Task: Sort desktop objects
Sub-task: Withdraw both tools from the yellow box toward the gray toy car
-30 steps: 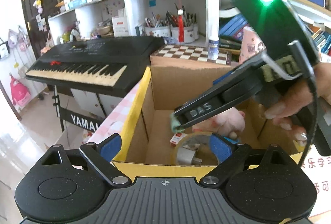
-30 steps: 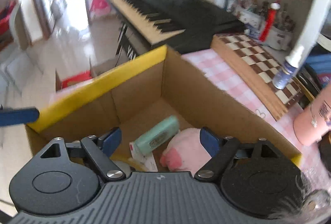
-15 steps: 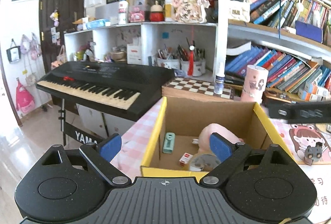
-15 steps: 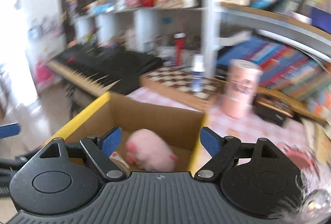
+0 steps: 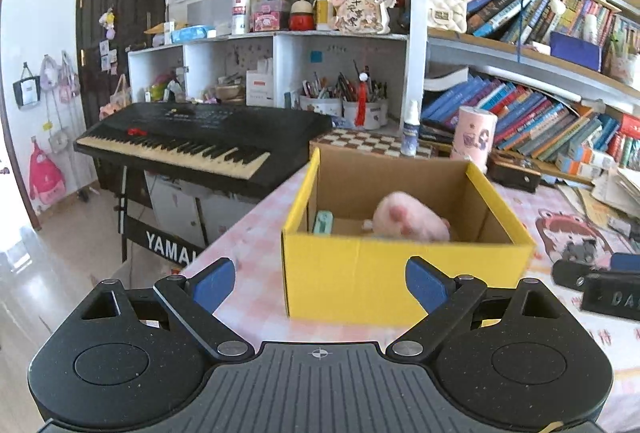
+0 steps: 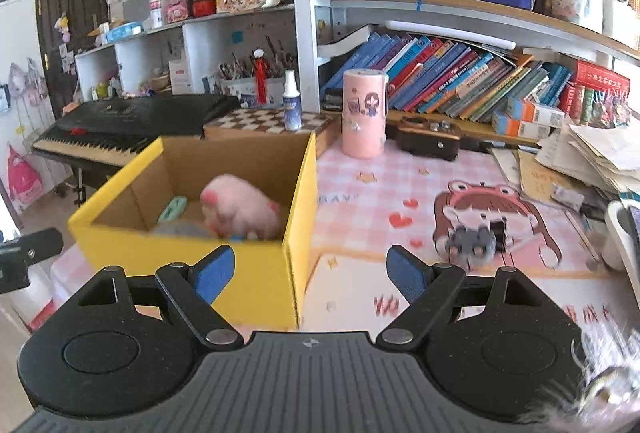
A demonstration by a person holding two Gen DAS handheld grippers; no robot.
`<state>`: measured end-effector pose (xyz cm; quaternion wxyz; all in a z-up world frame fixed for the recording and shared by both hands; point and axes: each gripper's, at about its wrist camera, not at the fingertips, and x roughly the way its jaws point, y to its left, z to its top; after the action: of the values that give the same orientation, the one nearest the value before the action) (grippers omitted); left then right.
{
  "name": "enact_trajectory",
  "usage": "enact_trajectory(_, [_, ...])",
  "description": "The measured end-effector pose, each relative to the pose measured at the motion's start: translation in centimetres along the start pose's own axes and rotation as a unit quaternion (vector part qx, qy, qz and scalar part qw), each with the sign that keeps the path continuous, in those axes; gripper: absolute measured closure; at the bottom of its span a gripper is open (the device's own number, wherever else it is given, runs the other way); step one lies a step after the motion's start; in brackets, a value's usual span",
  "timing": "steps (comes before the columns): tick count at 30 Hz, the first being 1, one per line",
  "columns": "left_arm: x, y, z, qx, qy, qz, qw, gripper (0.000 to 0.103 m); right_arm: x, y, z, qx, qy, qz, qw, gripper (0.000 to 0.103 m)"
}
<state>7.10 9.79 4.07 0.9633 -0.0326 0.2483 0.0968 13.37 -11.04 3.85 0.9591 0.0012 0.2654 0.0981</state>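
Observation:
A yellow cardboard box (image 5: 404, 273) (image 6: 256, 273) stands on the pink checked desk mat. Inside it lie a pink plush toy (image 5: 408, 219) (image 6: 236, 207) and a mint-green case (image 5: 322, 223) (image 6: 172, 209). My left gripper (image 5: 320, 283) is open and empty, a little in front of the box's yellow front wall. My right gripper (image 6: 308, 271) is open and empty too, at the box's right front corner. A small grey toy with wheels (image 6: 476, 243) (image 5: 582, 247) sits on the mat to the right of the box. The right gripper's black finger (image 5: 592, 283) shows at the right edge of the left wrist view.
A black keyboard (image 5: 200, 137) stands left of the desk. Behind the box are a chessboard (image 6: 268, 121), a spray bottle (image 6: 291, 101), a pink cylinder (image 6: 364, 113) and a dark box (image 6: 430, 137). Bookshelves (image 6: 460, 73) line the back; loose papers (image 6: 596, 157) pile at right.
Both grippers have drawn back out of the box, which looks smaller and farther away. The right gripper swung right and rolled level, so the desk and the grey toy came into view.

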Motion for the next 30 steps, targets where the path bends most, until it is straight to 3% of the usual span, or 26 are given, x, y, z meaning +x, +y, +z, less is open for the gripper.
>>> enact_trajectory(5, [-2.9, -0.2, -2.4, -0.006, 0.011, -0.001, 0.9999, 0.009, -2.8, 1.3, -3.0, -0.008, 0.012, 0.008, 1.000, 0.023])
enact_trajectory(13, [-7.1, -1.2, -5.6, 0.027, 0.008, 0.003, 0.9996, 0.009, -7.3, 2.6, -7.5, -0.031, 0.026, 0.016, 0.999, 0.023])
enact_trajectory(22, [-8.7, -3.4, -7.5, 0.064, 0.033, -0.064, 0.9954, 0.009, -11.0, 1.8, -11.0, -0.012, 0.038, -0.013, 0.999, 0.023])
enact_trajectory(30, [-8.4, -5.7, -7.8, 0.091, 0.036, -0.106, 0.9896, 0.009, -12.4, -0.9, -12.0, 0.032, 0.049, -0.055, 0.997, 0.023])
